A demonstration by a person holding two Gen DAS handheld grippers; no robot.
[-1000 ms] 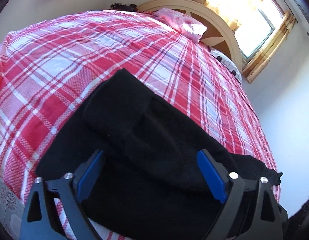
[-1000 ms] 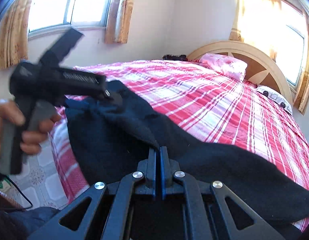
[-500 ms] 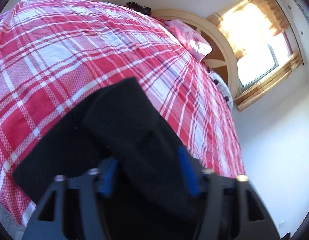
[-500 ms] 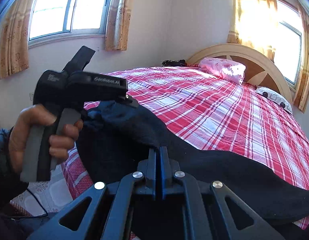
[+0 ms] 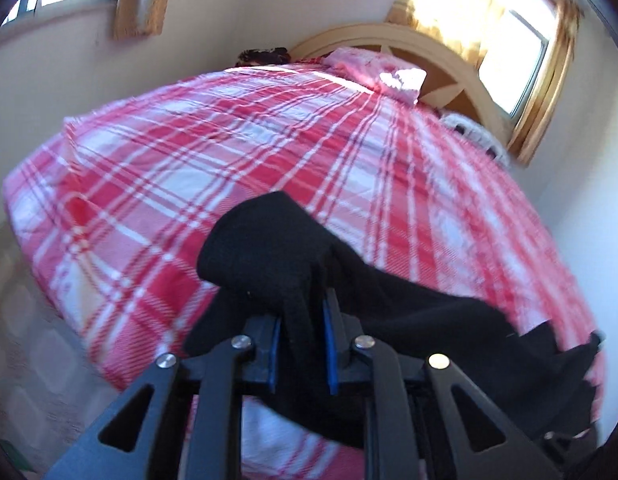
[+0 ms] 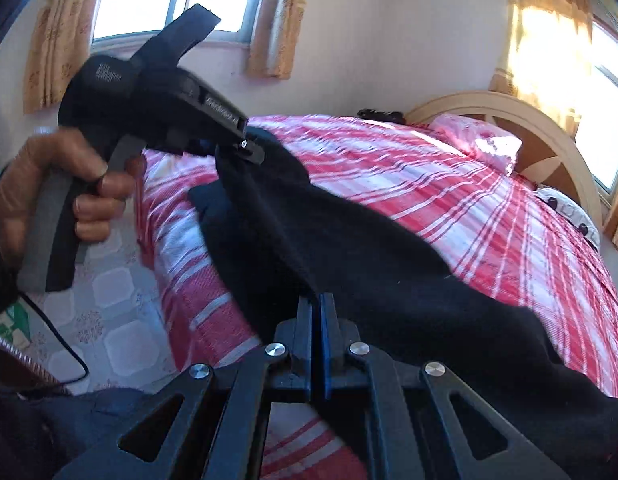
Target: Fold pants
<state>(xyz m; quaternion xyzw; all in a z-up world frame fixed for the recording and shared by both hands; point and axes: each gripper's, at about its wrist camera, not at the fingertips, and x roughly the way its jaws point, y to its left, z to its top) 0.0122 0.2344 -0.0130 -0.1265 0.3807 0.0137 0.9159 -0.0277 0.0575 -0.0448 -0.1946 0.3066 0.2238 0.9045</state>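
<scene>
Black pants [image 6: 349, 256] — soft, thick fabric, bunched and partly lifted off the red plaid bedspread [image 6: 449, 196] — drape across its near edge, one end trailing along that edge.

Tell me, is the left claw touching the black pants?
Touching. The left wrist view shows the left claw clamped on a bunch of the black pants.

each camera is looking forward along its own claw, close over the black pants [image 5: 269, 256], facing up the plaid bed [image 5: 157, 168] toward the headboard [image 6: 549, 128]. both are sharing bed, pillow [image 6: 481, 140] and pants; the right view is also taking in the left claw [image 6: 245, 148].
</scene>
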